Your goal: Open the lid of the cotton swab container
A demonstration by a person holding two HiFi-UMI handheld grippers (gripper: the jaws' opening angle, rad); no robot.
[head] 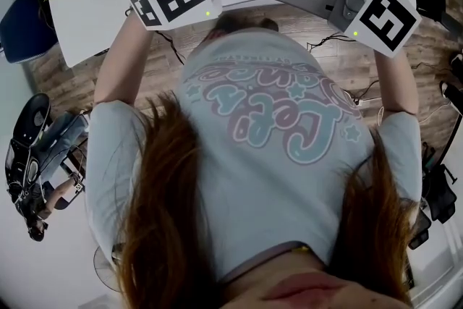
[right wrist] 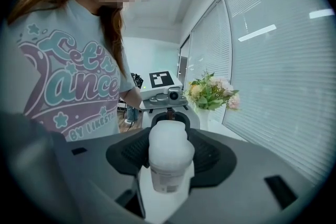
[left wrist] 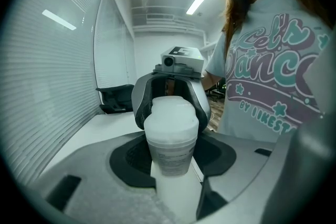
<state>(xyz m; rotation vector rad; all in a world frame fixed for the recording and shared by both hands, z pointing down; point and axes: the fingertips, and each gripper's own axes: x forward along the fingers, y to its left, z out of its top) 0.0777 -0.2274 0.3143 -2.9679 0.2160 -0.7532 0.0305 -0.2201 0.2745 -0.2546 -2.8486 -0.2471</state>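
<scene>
Left gripper view: the left gripper [left wrist: 172,145] clamps the cotton swab container [left wrist: 170,160], lid [left wrist: 171,122] shut. The right gripper [right wrist: 170,155] grips it too; next it likely must pry the lid up.

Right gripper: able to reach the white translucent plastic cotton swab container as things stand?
Probably yes. The white translucent plastic cotton swab container sits between the right gripper's jaws, nothing in between; the left gripper grips its other end. Whether the right pads press is unclear.
</scene>
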